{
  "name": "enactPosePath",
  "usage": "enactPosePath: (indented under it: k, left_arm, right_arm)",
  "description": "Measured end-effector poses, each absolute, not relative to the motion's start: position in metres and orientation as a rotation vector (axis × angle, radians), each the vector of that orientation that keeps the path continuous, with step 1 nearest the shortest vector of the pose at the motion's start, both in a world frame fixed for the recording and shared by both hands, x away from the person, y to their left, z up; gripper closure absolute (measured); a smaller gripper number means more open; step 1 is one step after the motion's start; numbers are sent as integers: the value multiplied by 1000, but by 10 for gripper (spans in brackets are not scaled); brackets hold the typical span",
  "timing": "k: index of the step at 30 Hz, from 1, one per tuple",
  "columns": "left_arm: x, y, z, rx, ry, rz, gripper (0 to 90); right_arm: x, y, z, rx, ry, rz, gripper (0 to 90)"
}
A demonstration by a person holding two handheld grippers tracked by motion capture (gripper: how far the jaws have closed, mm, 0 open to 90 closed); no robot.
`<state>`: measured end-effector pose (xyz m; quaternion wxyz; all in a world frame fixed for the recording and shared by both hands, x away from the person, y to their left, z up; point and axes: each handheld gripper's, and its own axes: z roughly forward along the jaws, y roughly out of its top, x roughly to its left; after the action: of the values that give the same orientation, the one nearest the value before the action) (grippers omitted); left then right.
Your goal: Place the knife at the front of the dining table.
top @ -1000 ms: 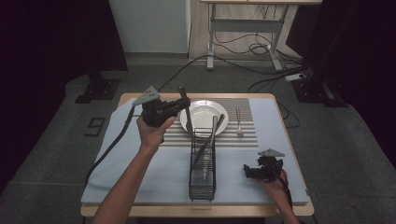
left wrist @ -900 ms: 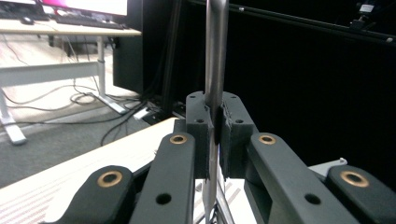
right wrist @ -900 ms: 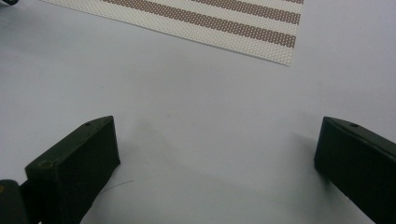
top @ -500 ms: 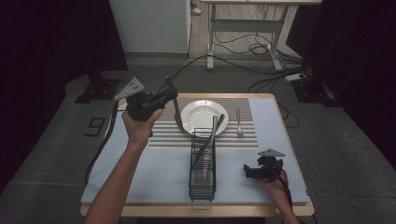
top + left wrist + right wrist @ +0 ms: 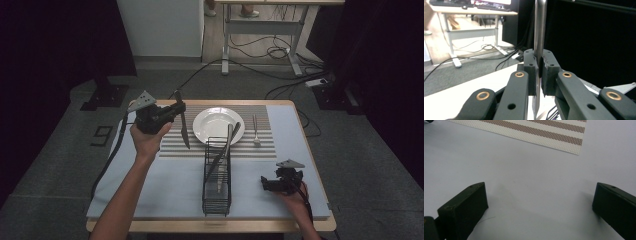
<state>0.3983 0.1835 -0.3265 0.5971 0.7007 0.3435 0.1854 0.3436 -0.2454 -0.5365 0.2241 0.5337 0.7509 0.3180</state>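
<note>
Knife, slim, dull-grey metal (image 5: 183, 127): clamped between the closed jaws of the left gripper (image 5: 175, 111), hanging blade-down above the left end of the brown-and-white striped placemat (image 5: 260, 147), just left of the round white plate (image 5: 212, 125). In the left gripper view the knife (image 5: 539, 37) runs upright between the pads (image 5: 531, 67). Right gripper (image 5: 265, 183): rests on the pale blue table cover (image 5: 165, 190), right of the black wire rack (image 5: 217, 192), jaws spread wide with nothing between them.

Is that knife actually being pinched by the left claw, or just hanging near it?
Touching. The left gripper view shows the left gripper with both pads pressed against the knife.
</note>
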Motion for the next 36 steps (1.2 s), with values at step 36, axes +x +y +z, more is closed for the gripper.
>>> enactPosePath:
  k: [36]
  left_arm:
    - [437,191,-386,1750,959,401,842]
  right_arm:
    - [343,-245,-537,1472,2071,878,0]
